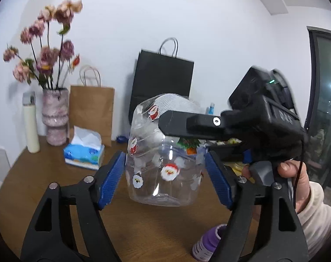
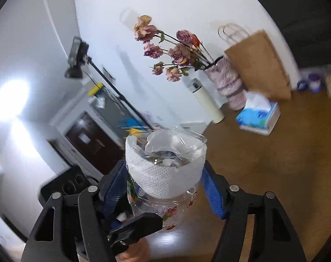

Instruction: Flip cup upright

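The cup is a clear plastic cup (image 1: 163, 152) with Santa stickers and a white mesh band near its open rim. It is held above the wooden table, rim pointing up and away. My left gripper (image 1: 165, 174) closes its blue pads (image 1: 113, 179) on the cup's two sides. My right gripper (image 1: 178, 122) comes in from the right and clamps the upper part of the cup. In the right wrist view the cup (image 2: 165, 170) sits between my right gripper's (image 2: 165, 187) blue pads (image 2: 211, 192), with the left gripper's black finger (image 2: 141, 224) below it.
On the wooden table (image 1: 56, 179) stand a pink vase of dried flowers (image 1: 55, 118), a cream bottle (image 1: 31, 126), a blue tissue box (image 1: 84, 152), a brown paper bag (image 1: 91, 111) and a black bag (image 1: 163, 80). A purple bottle (image 1: 209, 242) lies near the front.
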Tool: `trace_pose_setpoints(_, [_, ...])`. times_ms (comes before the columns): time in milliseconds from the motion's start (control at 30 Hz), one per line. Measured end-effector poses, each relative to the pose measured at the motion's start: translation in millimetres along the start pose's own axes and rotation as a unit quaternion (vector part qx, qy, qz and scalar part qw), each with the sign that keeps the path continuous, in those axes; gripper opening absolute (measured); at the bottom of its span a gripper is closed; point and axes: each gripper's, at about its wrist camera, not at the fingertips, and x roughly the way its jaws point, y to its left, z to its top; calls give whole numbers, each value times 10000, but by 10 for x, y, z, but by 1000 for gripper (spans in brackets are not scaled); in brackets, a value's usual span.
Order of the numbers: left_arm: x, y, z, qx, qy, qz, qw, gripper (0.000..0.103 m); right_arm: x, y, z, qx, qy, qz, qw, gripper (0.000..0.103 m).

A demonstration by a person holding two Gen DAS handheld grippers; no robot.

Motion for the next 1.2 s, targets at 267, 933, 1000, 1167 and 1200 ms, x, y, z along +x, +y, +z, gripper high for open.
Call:
trace_pose_setpoints(267, [185, -67, -53, 626, 590, -129, 9962, 68, 152, 655, -289, -2179, 34, -1703, 9610, 74])
trace_pose_setpoints(933, [236, -197, -793, 180, 726, 380, 9965, 66, 267, 200, -1022, -2157, -31, -1840, 9590, 78])
trace_pose_setpoints(1000, [102, -285, -924, 108, 811, 236, 9964, 66, 189, 335, -1178, -2318, -164, -1901, 9539, 78])
trace_pose_setpoints(1167, [-54, -464, -1147, 62, 1254, -45, 9921, 66, 22, 553, -1579, -2623, -415, -1990, 9433, 78])
trace_pose_setpoints(1200, [-56, -490, -1189, 121, 1314, 29, 9912, 66, 13, 511, -1624, -2548, -412, -1961, 9460, 78])
